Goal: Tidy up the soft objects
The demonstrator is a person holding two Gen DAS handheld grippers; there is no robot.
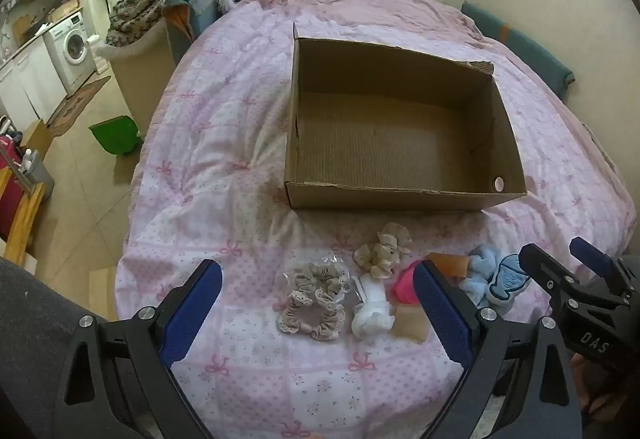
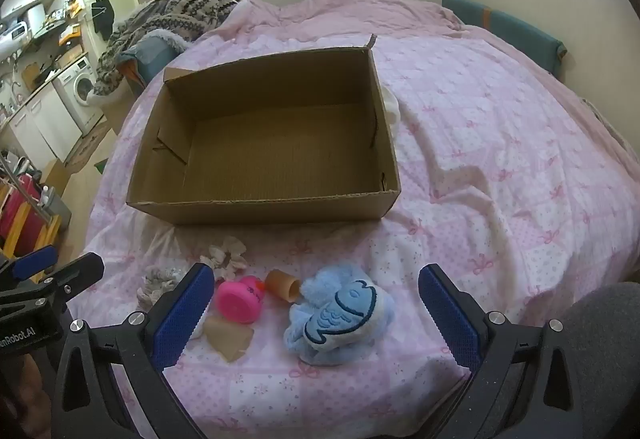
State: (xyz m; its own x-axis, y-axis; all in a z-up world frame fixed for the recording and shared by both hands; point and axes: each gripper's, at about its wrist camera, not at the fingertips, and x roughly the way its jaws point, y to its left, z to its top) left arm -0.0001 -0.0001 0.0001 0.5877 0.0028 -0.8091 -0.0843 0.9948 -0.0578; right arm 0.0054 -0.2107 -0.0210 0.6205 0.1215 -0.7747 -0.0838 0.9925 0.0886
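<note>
— What lies under your left gripper (image 1: 318, 313)?

— My left jaws are spread wide, empty, above the bagged beige fabric scrunchies (image 1: 314, 301). Just right of them I see a white rolled cloth (image 1: 372, 309), then a pink plastic toy (image 2: 240, 299).

— And your right gripper (image 2: 316, 315)?

— Also spread, holding nothing, over the fluffy blue towel with a fish patch (image 2: 340, 315). All of it rests on the pink bow-print quilt (image 2: 500, 167), in front of the open brown cardboard box (image 2: 264, 207).
</note>
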